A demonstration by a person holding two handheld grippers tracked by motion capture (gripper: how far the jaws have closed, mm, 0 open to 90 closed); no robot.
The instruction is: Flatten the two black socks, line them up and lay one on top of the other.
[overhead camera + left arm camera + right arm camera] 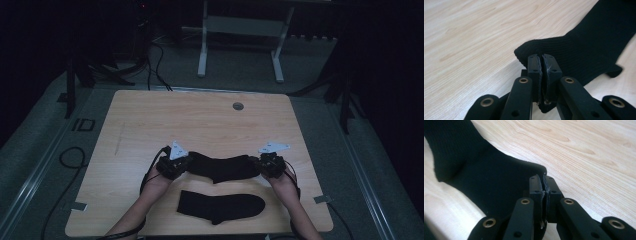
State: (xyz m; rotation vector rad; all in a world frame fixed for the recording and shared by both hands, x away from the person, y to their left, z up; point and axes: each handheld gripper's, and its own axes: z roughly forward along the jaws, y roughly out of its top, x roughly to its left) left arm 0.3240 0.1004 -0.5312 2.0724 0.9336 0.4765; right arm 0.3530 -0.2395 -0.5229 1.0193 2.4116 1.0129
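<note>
We find a black knitted sock [220, 167] stretched between the two grippers over the light wooden table [150, 120], in the near half of the tabletop. The left gripper [186, 164] has its jaws pressed together on one end of that sock; in the left gripper view, the left gripper [541, 62] pinches the edge of the knit, with the fabric running off to the upper right. The right gripper [261, 165] is likewise clamped on the opposite end; in the right gripper view, the right gripper [543, 182] grips the sock's edge, and the fabric spreads away to the upper left. We note the sock sagging slightly at its middle in the high view. A second black sock [220, 206] lies flat on the table nearer the person, just beside the held one and apart from both grippers. A round grey grommet [238, 106] sits in the table's far edge.
</note>
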